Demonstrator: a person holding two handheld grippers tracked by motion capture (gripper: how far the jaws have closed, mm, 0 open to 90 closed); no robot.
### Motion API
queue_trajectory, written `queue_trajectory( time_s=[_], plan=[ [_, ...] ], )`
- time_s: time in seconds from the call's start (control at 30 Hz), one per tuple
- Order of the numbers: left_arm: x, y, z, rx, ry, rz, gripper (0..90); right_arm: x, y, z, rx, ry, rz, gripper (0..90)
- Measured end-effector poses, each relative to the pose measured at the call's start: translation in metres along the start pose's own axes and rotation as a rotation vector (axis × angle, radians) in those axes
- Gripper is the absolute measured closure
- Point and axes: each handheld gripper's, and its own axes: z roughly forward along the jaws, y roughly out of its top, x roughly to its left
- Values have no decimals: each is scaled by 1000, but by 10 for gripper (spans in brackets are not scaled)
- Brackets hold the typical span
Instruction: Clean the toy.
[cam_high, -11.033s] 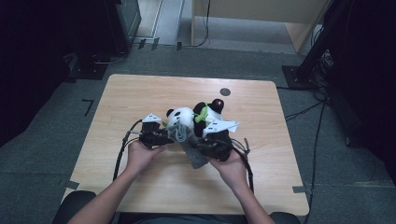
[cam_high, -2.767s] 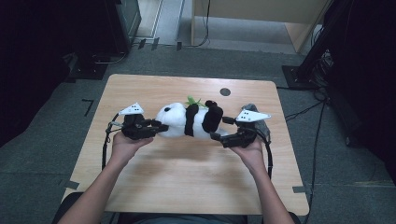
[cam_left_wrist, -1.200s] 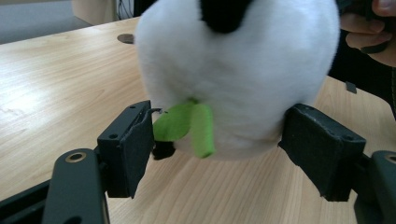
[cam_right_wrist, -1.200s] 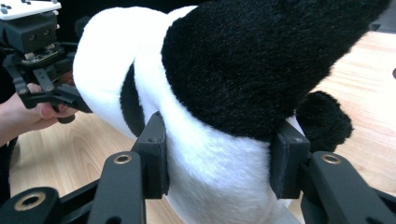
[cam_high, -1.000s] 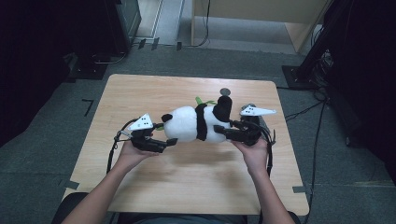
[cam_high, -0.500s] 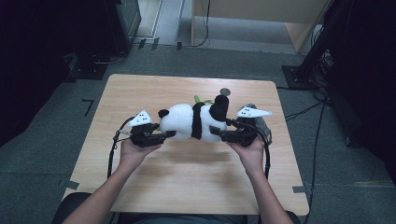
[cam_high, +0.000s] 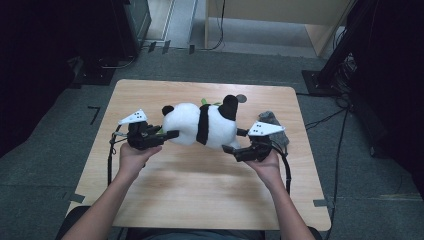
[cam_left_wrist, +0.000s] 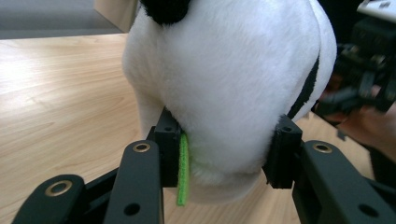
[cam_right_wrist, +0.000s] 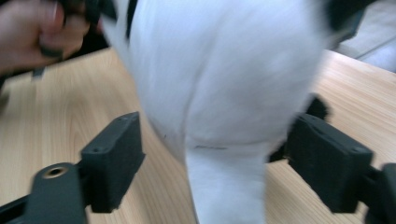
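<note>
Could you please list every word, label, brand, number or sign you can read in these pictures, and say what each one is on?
No readable text: the plush panda shows no tag with lettering.
The grey plates on the left gripper and the right gripper bear small dark dots, not writing.
The wooden table shows no label.

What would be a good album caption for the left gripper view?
Left gripper squeezing a plush panda over a wooden table.
</note>
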Motion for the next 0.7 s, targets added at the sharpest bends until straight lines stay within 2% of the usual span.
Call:
queue_trajectory(
  time_s=[0.07,0.1,0.17,0.2,0.27,0.37,0.5,0.63,0.7],
  plan=[
    [0,0,2,11,-16,-21,577,7,-1,6,13,-8,-38,132],
    [1,-1,3,20,-25,-47,576,9,-1,9,22,-25,-48,133],
    [4,-2,5,27,-30,-91,569,13,-1,12,41,-78,-73,192],
    [4,-3,6,24,-34,-98,565,14,-1,12,38,-86,-82,221],
    [3,-3,7,21,-25,-83,529,14,-1,10,34,-113,-90,327],
    [-3,-5,11,16,13,0,430,11,-1,6,16,-121,-42,410],
    [-6,-9,15,23,42,135,314,6,1,0,22,-105,34,424],
    [-10,-14,21,73,62,219,273,-2,2,-5,-2,-62,151,423],
    [-11,-16,22,95,63,247,268,-5,2,-7,-8,-51,180,421]
  ],
)
